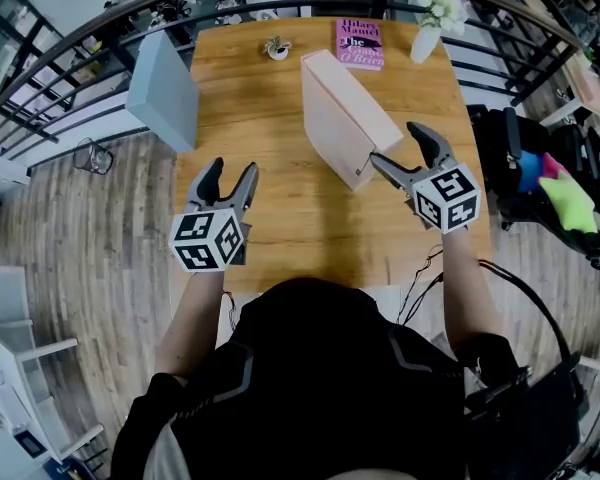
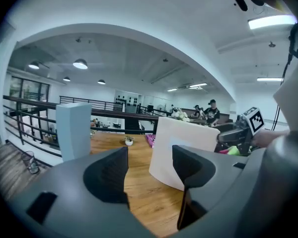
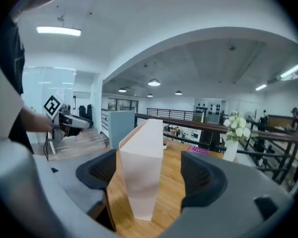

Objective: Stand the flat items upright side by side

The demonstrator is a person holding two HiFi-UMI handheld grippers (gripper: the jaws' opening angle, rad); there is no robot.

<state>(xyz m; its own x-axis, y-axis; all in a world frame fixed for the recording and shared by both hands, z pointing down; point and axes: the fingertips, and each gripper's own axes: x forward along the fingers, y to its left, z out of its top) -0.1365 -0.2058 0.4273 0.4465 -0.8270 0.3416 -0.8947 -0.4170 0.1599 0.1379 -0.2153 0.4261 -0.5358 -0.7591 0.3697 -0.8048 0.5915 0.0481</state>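
A pale pink book (image 1: 338,116) stands upright on its edge in the middle of the wooden table (image 1: 270,218). My right gripper (image 1: 395,146) is open, its jaws on either side of the book's near end, and the pads do not press on it. In the right gripper view the pale pink book (image 3: 141,157) rises between the pads with a gap on the right. A grey-blue book (image 1: 163,90) stands upright at the table's left edge. A pink paperback (image 1: 359,43) lies flat at the back. My left gripper (image 1: 230,183) is open and empty, hanging over the table's near left.
A small potted plant (image 1: 277,48) and a white vase of flowers (image 1: 432,23) stand along the back edge. A curved black railing (image 1: 100,18) runs behind the table. A black bag with bright items (image 1: 540,183) sits off the right side.
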